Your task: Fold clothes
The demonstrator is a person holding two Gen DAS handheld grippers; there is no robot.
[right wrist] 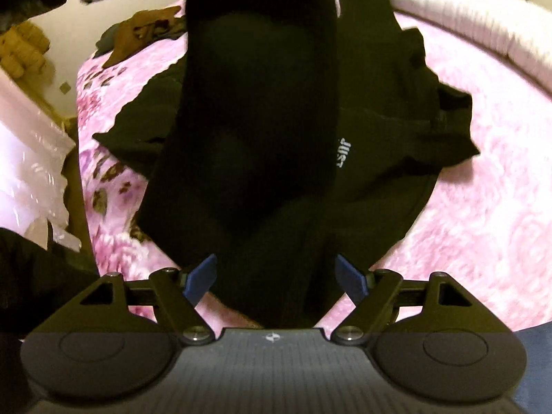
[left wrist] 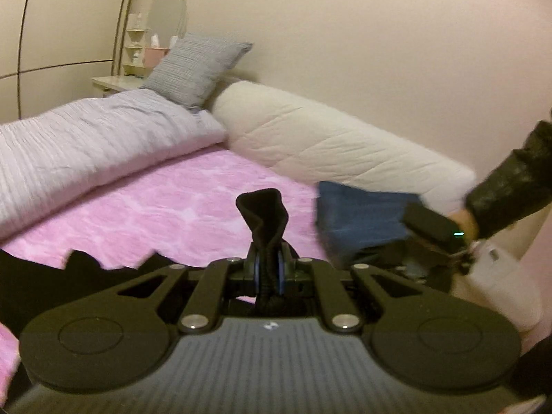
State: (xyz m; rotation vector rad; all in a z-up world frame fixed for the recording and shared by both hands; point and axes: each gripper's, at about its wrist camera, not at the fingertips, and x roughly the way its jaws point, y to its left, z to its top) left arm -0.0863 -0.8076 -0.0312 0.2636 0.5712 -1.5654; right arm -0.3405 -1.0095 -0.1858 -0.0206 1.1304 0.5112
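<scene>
My left gripper (left wrist: 268, 269) is clenched on a bunched fold of the black garment (right wrist: 379, 131), which pokes up just past my fingertips. My right gripper (right wrist: 279, 276) stands released, blue pads (right wrist: 201, 277) wide apart, with the garment's dark cloth lying between and ahead of them on the pink blanket (left wrist: 165, 214). Farther ahead of my left jaws and to their right sits folded blue denim (left wrist: 362, 214); beyond it lie a cream bolster (left wrist: 327, 138) and a grey pillow (left wrist: 193, 65).
</scene>
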